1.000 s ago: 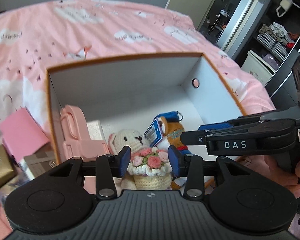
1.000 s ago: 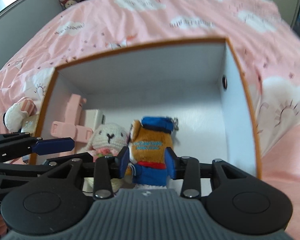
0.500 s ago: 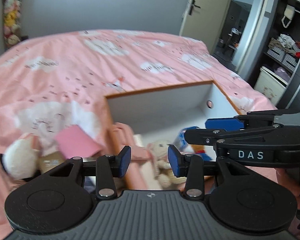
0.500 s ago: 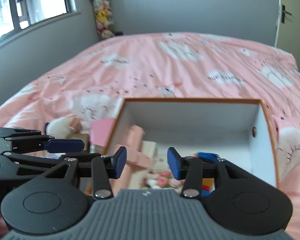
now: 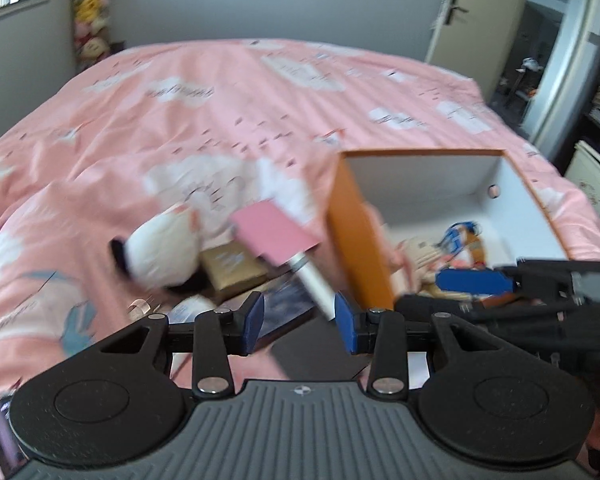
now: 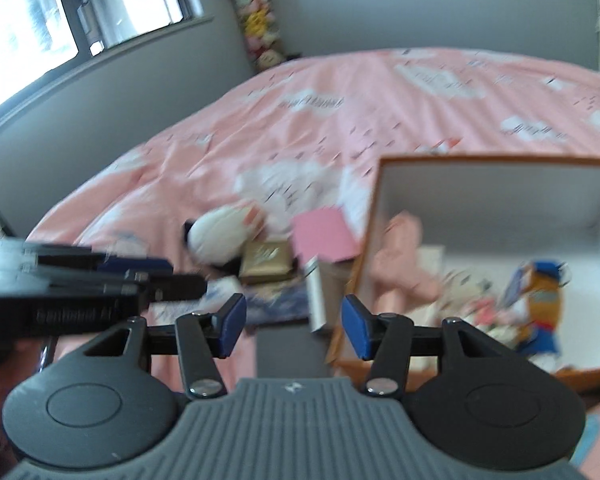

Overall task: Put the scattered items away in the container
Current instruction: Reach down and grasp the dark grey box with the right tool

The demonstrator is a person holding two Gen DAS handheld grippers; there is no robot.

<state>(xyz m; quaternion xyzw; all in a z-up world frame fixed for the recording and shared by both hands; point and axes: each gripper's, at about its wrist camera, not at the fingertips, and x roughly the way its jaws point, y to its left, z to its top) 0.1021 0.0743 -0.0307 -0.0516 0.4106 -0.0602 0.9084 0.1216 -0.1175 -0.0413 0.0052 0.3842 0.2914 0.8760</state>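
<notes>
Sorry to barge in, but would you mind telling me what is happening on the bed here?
A person with a claw in each hand is tidying scattered items into an orange box on the pink bed. The left claw and right claw are both open and empty, pointed at the pile beside the box: a white plush, a pink box and a gold box. A fox plush in blue and a pink toy already lie inside.

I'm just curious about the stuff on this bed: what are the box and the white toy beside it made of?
The box looks like stiff cardboard: flat, thin walls with sharp corners, matte white inside, orange outside. The white toy seems to be soft plush, rounded and fuzzy-edged, though motion blur leaves the fabric unclear.
</notes>
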